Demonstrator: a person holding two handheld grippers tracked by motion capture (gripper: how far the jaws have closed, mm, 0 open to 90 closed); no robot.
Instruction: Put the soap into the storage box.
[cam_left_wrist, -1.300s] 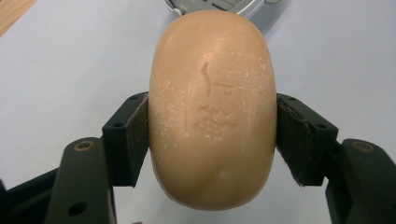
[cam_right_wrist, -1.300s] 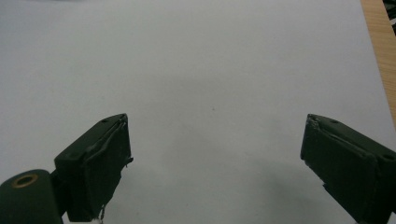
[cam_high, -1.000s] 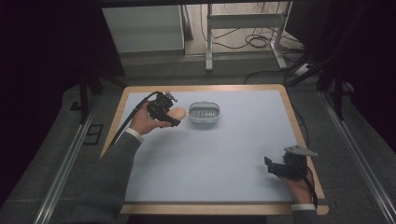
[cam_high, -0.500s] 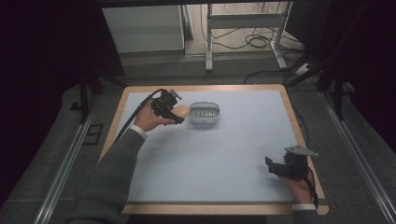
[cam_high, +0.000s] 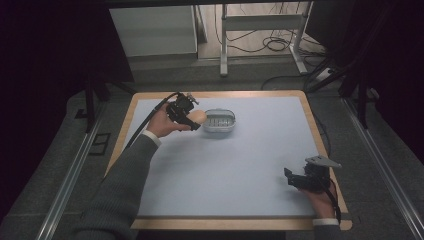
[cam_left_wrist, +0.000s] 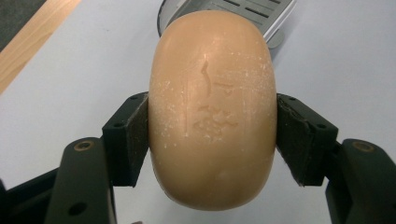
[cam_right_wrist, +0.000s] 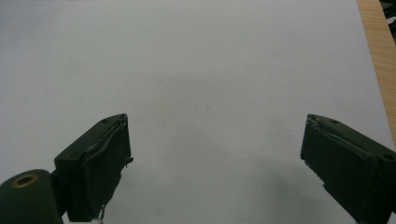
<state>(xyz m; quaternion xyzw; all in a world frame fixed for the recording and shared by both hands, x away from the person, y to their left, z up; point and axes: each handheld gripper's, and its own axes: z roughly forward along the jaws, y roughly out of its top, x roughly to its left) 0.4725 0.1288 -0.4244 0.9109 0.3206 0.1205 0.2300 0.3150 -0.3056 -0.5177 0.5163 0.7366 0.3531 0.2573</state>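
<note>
Inspector A: Left arm?
Inspector B: Reached forward over the far left of the desk (cam_high: 260, 165). The left tool (cam_high: 186, 116) pinches a tan soap bar (cam_left_wrist: 212, 109) across its short sides, held clear above the desk.
Inspector A: Orientation?
Inspector B: The long axis runs straight out from the jaws, its far end pointing at the grey slotted soap dish (cam_high: 219, 120) just beside it.
Inspector A: Right side?
Inspector B: The right hand (cam_high: 320, 200) rests at the near right edge; the right tool (cam_right_wrist: 215, 163) is spread wide, holding nothing.
</note>
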